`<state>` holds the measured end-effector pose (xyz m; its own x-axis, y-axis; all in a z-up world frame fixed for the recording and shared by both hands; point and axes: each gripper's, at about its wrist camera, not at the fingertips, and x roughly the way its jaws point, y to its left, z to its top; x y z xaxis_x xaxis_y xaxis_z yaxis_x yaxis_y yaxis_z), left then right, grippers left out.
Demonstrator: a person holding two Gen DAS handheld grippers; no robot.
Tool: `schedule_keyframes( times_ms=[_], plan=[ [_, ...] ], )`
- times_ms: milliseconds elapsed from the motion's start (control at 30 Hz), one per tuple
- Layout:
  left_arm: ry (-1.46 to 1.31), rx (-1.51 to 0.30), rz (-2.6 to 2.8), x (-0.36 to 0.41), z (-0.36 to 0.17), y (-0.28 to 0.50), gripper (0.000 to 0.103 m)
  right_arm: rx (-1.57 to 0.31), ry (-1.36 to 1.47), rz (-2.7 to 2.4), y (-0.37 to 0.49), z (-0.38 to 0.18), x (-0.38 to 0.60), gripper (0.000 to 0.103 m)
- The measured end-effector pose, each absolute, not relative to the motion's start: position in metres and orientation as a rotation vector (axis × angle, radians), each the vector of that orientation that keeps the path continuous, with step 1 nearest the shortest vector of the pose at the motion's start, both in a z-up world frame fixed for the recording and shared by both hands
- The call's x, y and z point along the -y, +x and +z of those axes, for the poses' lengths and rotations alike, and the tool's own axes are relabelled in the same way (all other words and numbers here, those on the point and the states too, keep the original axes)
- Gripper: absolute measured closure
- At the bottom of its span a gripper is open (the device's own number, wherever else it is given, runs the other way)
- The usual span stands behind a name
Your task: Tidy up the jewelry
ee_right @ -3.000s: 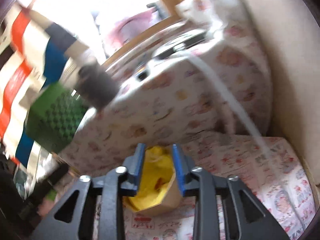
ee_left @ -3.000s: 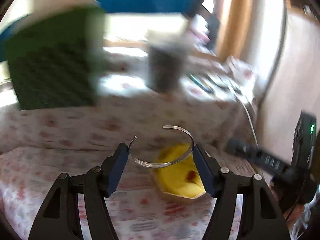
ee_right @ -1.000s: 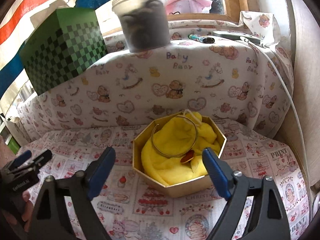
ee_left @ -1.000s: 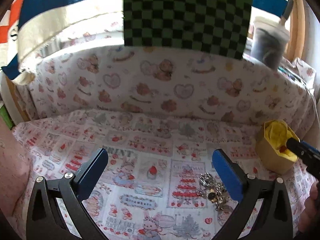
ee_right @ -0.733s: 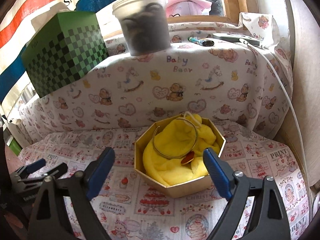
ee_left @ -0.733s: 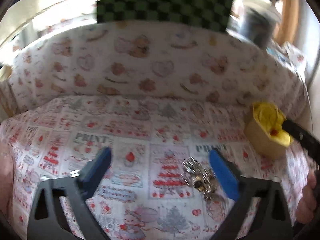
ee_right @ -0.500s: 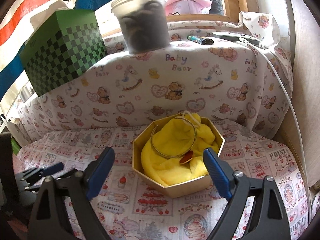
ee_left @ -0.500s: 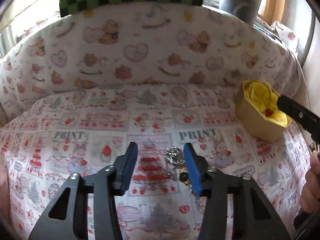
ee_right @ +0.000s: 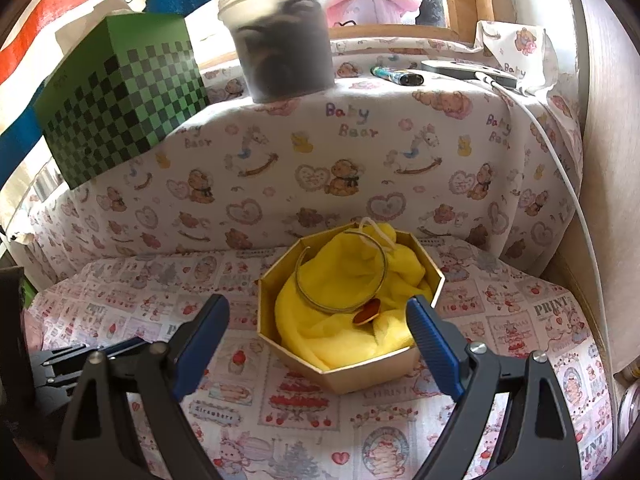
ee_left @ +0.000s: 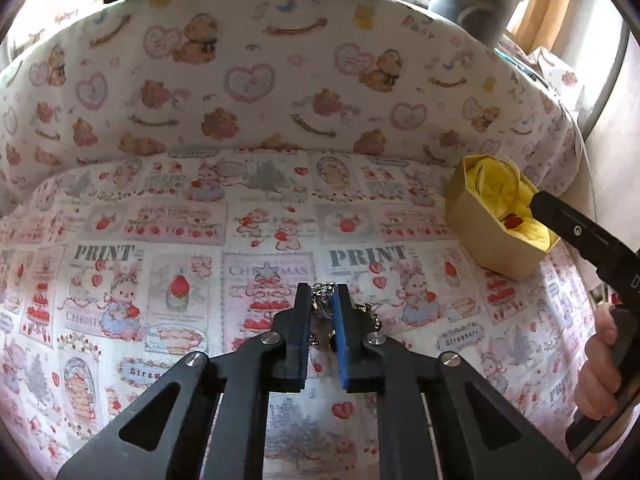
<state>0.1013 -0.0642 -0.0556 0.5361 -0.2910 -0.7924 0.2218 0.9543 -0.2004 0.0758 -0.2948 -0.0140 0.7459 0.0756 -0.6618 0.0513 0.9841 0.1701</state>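
Observation:
My left gripper [ee_left: 323,300] is shut on a silver chain piece [ee_left: 323,295] that lies on the printed cloth; more of its links [ee_left: 370,312] trail to the right of the fingers. A gold octagonal box [ee_right: 416,368] lined with yellow cloth [ee_right: 344,320] holds a silver bangle [ee_right: 340,276] and a small red-orange piece [ee_right: 366,315]. My right gripper [ee_right: 316,344] is open, its fingers on either side of the box's near edge. The box also shows in the left wrist view [ee_left: 480,236] at the right, with the right gripper's finger [ee_left: 576,232] over it.
A padded ledge covered in teddy-bear cloth [ee_right: 360,160] rises behind the work area. On it stand a green checkered box [ee_right: 120,104], a plastic tub of dark items [ee_right: 284,44], a lighter [ee_right: 398,75] and a device with a white cable [ee_right: 560,152].
My left gripper dropped the bangle in the box, moved left over the cloth, lowered onto the chain piece and closed on it. My right gripper opened and has stayed at the box.

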Motion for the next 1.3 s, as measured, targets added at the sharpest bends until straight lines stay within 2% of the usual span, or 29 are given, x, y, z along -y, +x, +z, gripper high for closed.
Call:
schedule_keyframes(
  times_ms=[67,567,900,1300],
  plan=[
    [-0.096,-0.956,-0.312,0.062,-0.054,0.101,0.101,-0.733,0.195,0.007,0.076,-0.014,0.298,0.014],
    [-0.179,-0.812,-0.302,0.03,-0.014,0.08,0.101,-0.721,0.178,0.014,0.074,-0.014,0.293,0.014],
    [-0.219,-0.526,-0.115,0.001,0.028,0.051,0.101,-0.703,0.158,0.085,0.066,-0.009,0.279,0.014],
    [-0.267,-0.522,-0.159,-0.009,0.036,0.046,0.101,-0.749,0.229,0.265,0.058,-0.012,0.253,0.014]
  ],
)
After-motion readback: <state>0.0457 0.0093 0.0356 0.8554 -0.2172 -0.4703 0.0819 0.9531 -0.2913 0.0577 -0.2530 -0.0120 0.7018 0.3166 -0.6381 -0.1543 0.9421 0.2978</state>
